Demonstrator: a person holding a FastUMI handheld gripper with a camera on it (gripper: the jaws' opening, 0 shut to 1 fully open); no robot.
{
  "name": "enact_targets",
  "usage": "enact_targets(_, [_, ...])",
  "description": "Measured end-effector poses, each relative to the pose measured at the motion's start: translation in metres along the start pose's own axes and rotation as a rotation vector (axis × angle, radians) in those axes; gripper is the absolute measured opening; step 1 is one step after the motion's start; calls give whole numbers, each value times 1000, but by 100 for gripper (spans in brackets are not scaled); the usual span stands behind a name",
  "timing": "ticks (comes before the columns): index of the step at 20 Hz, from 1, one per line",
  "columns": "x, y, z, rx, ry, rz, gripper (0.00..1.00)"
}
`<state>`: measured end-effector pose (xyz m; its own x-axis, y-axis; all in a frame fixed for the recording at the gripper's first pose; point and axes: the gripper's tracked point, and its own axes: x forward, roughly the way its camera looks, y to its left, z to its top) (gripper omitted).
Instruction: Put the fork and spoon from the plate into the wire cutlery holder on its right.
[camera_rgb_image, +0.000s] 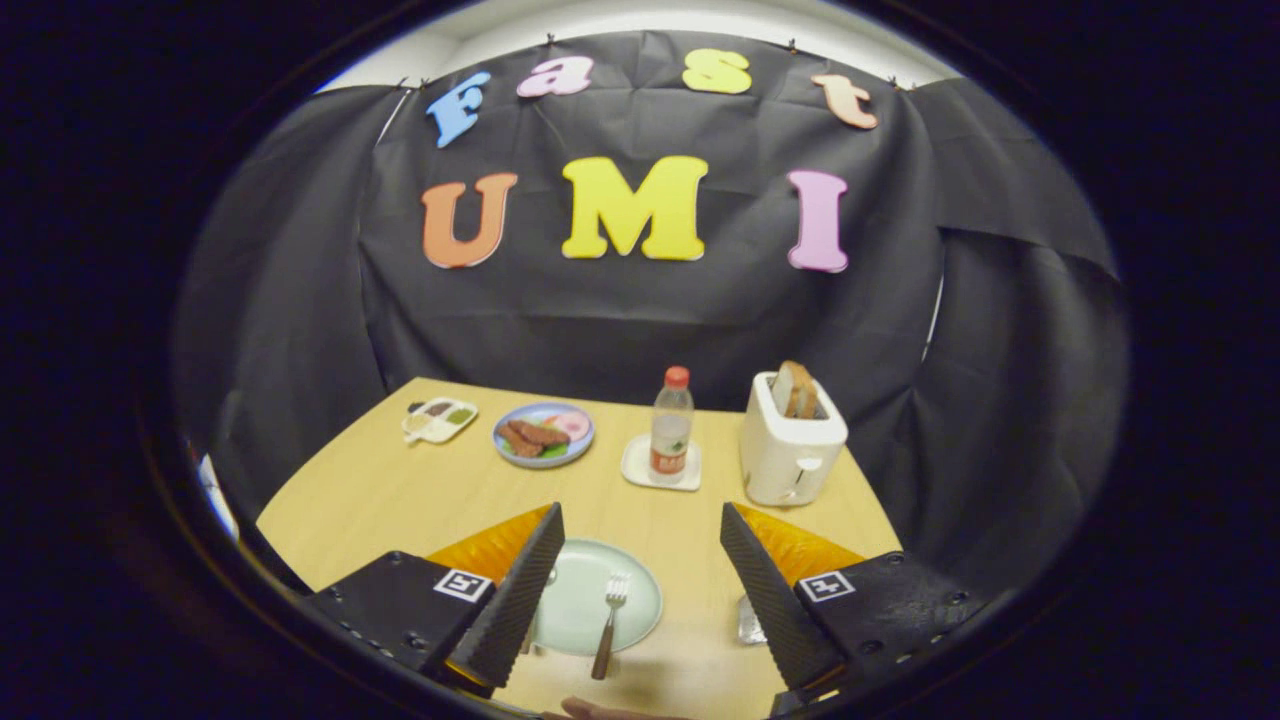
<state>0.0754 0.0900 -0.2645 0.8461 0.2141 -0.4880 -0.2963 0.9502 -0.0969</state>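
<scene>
A: Right now, spread wide and gripping nothing: gripper (635, 590) hovering above the near table (400, 490) edge, fingers (520, 590) apart with the plate between them

B: And closest in?

A: Something pale at the very near edge, maybe a fingertip, too little showing to tell. Then the pale green plate (580, 600), just ahead of and between the fingers. Fork (608, 625) lying on it, tines away, handle overhanging the near rim

B: Spoon?

A: Mostly hidden behind one finger; only a small glimpse by the plate's edge, so cannot say how it lies

B: Holder?

A: Bit of metal wire (750, 620) peeking beside the other finger, probably the wire cutlery holder, mostly covered

B: Best way in?

A: Likely down over the fork handle where it clears the rim, fingers straddling it crosswise, closing gently, lifting level before swinging toward the holder

B: Further back?

A: Bottle (671, 425) on a coaster (640, 470), toaster (790, 440) with bread (797, 388), blue plate of food (543, 433), small divided dish (439, 419); well apart, no obstacle
</scene>
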Motion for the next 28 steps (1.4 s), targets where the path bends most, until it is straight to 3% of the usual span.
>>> enact_targets(6, [51,17,-98,-45,226,-18,95])
enact_targets(9, [63,19,-132,-31,294,-14,89])
enact_targets(22, [94,26,-181,78,454,-17,58])
enact_targets(24, [96,22,-184,80,455,-39,46])
enact_targets(25, [96,23,-186,81,462,-41,33])
enact_targets(26, [94,18,-185,69,463,-62,30])
enact_targets(27, [96,20,-185,63,450,-54,16])
enact_targets(28, [94,17,-187,49,451,-65,14])
